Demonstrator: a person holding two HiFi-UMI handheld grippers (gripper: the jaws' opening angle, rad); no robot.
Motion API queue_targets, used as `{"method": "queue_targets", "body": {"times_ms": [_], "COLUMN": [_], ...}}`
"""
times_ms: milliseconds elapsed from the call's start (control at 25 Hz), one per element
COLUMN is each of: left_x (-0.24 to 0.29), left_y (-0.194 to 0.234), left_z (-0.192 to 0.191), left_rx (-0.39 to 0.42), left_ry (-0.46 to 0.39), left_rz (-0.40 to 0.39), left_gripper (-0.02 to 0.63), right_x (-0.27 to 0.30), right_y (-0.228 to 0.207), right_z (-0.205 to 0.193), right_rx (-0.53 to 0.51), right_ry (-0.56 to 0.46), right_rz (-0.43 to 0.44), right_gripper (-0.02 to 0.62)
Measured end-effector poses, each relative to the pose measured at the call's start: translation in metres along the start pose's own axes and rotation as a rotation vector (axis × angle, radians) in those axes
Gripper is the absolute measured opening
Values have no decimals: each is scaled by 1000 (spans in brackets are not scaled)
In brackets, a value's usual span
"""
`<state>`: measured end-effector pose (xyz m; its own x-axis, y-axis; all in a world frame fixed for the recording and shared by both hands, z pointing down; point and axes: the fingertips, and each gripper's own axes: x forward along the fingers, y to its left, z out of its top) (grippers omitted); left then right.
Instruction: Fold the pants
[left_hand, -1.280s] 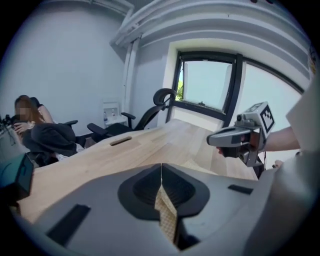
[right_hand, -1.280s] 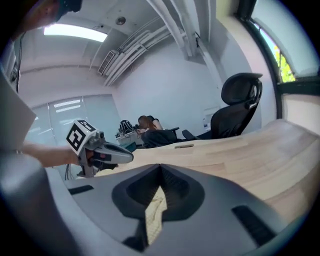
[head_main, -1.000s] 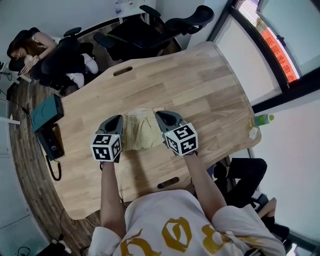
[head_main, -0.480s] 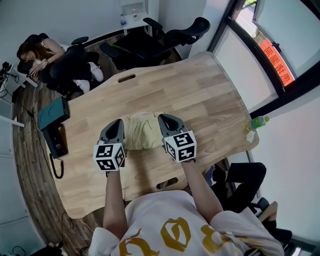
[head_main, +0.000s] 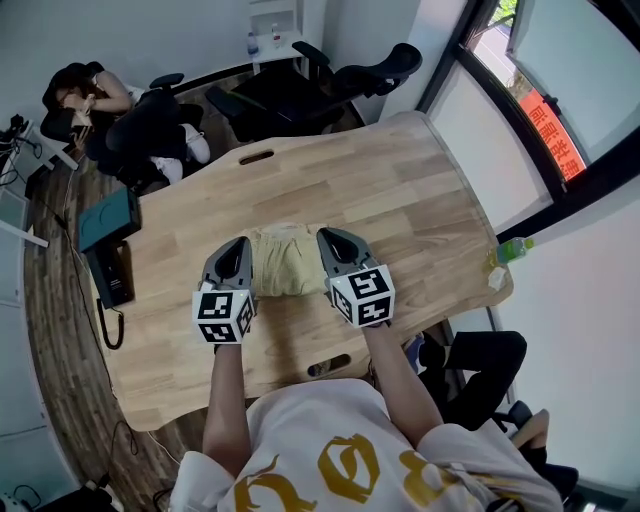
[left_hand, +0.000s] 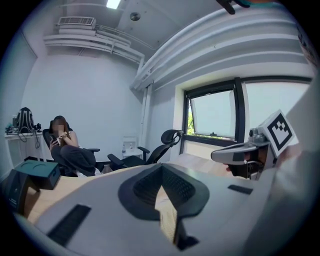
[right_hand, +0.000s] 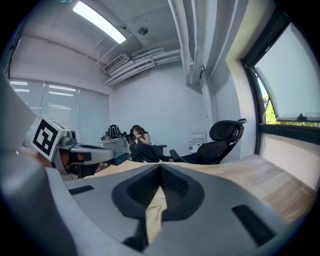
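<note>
The person leans over the near edge of the table (head_main: 420, 190), both bare forearms stretched forward and roughly parallel. The left forearm (head_main: 226, 385) runs straight up to the left gripper (head_main: 238, 250). The right forearm (head_main: 402, 372) angles slightly inward to the right gripper (head_main: 328, 243). The two grippers are held side by side, a little apart, level with each other and pointing away from the body, tipped slightly down. Each gripper's marker cube sits toward the wrist. Both pairs of jaws are closed, each pinching a bit of the pale yellow pants (head_main: 286, 262).
</note>
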<state>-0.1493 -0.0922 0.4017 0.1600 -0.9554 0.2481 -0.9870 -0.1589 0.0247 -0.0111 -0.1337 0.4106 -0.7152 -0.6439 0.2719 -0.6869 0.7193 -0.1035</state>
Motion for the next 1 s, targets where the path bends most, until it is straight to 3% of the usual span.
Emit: {"method": "queue_targets", "body": {"times_ms": [640, 1000], "left_x": [1, 3], "left_y": [4, 11], "left_z": [2, -5], "left_rx": [-17, -45], "left_ry": [-15, 20], "left_rz": [8, 31], "left_gripper": [8, 7], "right_x": [1, -1], "right_y": [-3, -10], "right_z": [-4, -7], "right_rx": [-17, 5], "right_ry": [16, 10], "right_rz": [-3, -5], "right_gripper": [5, 5]}}
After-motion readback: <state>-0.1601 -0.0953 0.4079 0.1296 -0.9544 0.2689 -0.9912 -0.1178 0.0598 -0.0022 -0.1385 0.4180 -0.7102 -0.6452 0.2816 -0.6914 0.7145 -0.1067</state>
